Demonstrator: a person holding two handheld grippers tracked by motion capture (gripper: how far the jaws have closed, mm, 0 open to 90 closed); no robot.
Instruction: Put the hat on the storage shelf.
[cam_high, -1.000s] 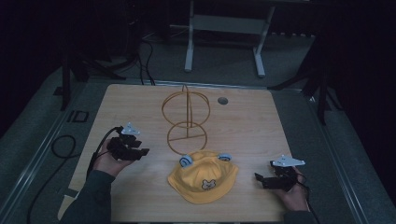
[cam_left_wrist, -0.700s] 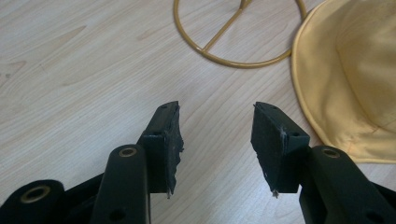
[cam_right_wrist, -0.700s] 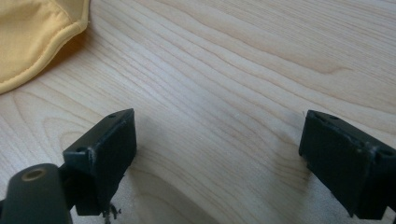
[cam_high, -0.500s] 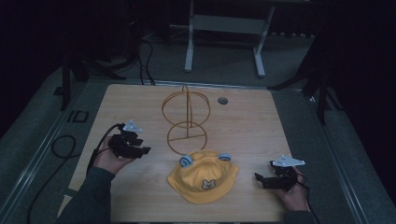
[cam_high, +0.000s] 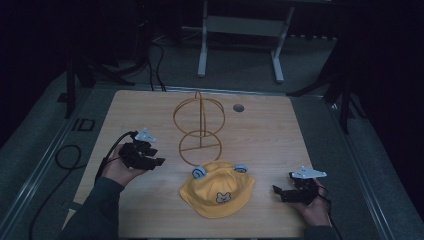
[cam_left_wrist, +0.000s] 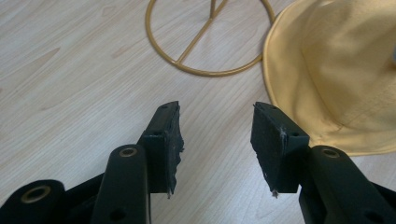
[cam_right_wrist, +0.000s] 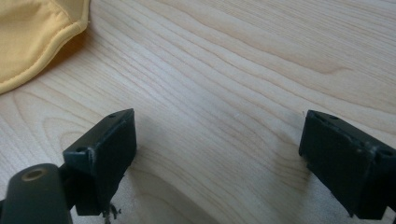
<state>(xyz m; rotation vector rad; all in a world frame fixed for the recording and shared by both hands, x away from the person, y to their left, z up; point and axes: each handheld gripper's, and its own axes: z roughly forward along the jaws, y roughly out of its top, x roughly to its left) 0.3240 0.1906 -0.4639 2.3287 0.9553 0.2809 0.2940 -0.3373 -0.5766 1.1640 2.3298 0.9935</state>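
A yellow child's hat (cam_high: 218, 188) with two small blue ears and a bear patch lies flat near the table's front edge. Behind it stands a gold wire hat stand (cam_high: 199, 127) with a round base ring (cam_left_wrist: 205, 44). My left gripper (cam_high: 159, 161) is held to the left of the hat, open, with bare wood between its jaws; the hat's brim (cam_left_wrist: 327, 74) lies ahead to the right of them. My right gripper (cam_high: 276, 191) is to the right of the hat, open wide over bare wood, the hat's edge (cam_right_wrist: 32, 32) off at its upper left.
The wooden table (cam_high: 260, 130) has a small round grommet (cam_high: 238, 107) at the back right. Black cables (cam_high: 70, 157) trail off its left side. A white table frame (cam_high: 240, 30) stands on the dark floor beyond.
My left gripper has shifted slightly toward the hat. The right gripper, the hat and the stand are as they were.
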